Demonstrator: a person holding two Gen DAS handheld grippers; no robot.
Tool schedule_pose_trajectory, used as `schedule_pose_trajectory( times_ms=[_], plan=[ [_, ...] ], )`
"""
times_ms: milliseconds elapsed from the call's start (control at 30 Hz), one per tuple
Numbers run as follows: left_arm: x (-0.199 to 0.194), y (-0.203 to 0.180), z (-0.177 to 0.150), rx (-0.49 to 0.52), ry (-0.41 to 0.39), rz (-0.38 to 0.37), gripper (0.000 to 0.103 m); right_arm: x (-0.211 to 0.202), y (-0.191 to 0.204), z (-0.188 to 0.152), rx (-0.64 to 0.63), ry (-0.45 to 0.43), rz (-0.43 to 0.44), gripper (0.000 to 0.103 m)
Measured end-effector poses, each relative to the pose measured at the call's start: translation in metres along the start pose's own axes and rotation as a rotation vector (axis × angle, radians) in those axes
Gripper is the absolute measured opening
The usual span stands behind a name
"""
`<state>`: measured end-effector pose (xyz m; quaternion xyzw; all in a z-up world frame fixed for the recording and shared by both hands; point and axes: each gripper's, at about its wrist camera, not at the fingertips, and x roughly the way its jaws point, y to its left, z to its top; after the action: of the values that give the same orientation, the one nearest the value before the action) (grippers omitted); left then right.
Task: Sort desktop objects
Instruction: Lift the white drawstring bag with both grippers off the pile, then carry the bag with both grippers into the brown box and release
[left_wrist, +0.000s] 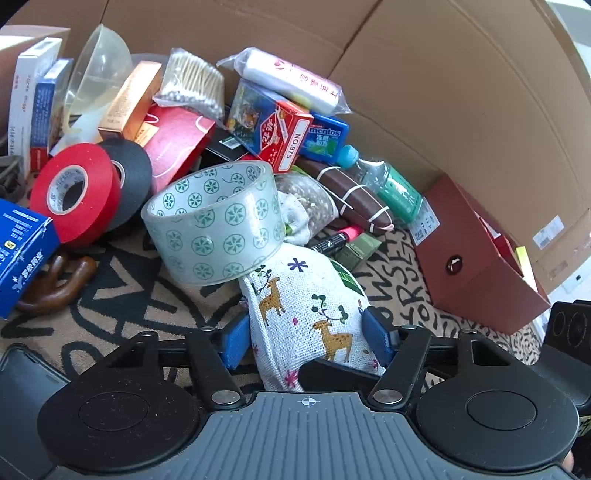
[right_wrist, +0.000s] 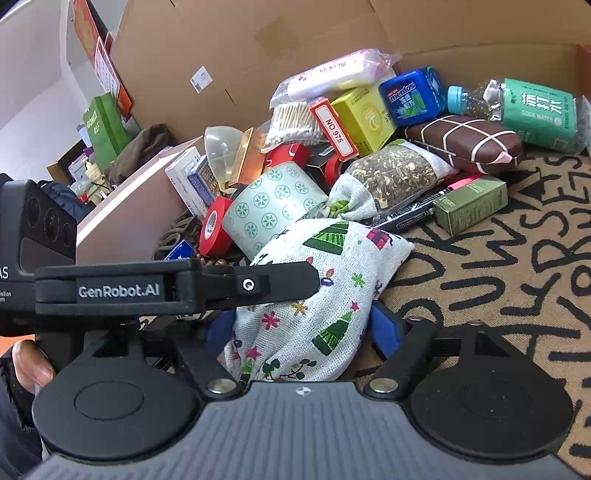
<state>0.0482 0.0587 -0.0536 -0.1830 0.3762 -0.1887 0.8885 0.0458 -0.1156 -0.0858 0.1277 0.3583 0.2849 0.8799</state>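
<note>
Right tongs (right_wrist: 306, 328) straddle the printed cloth pouch (right_wrist: 317, 295).

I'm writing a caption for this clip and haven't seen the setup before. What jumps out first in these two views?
The printed cloth pouch, with deer and Christmas trees, lies nearest, between the blue pads of both the left gripper and the right gripper. Just behind it stands a clear tape roll with green flower marks, with a red tape roll to its left. Behind them, boxes, packets and a bottle lie heaped against a cardboard wall.

Tan mat (right_wrist: 498, 266) with black lettering, cloth pouch (right_wrist: 325, 295), green box (right_wrist: 469, 205), clear tape roll (left_wrist: 218, 221), red tape (left_wrist: 74, 192)
</note>
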Motion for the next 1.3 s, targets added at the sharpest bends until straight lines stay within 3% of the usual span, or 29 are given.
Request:
schedule_pose_trajectory(
  times_ms=[467, 833, 1300],
  plan=[
    [-0.036, -0.030, -0.028, 0.002, -0.010, 0.017, 0.062, -0.046, 0.021, -0.025, -0.048, -0.016, -0.018, 0.067],
    [-0.057, -0.104, -0.024, 0.165, -0.078, -0.051, 0.063, -0.121, 0.021, -0.028, -0.065, -0.193, -0.065, 0.067],
    [-0.032, -0.217, 0.008, 0.339, -0.138, -0.190, 0.063, -0.209, -0.022, -0.001, -0.088, -0.391, -0.198, 0.067]
  ],
)
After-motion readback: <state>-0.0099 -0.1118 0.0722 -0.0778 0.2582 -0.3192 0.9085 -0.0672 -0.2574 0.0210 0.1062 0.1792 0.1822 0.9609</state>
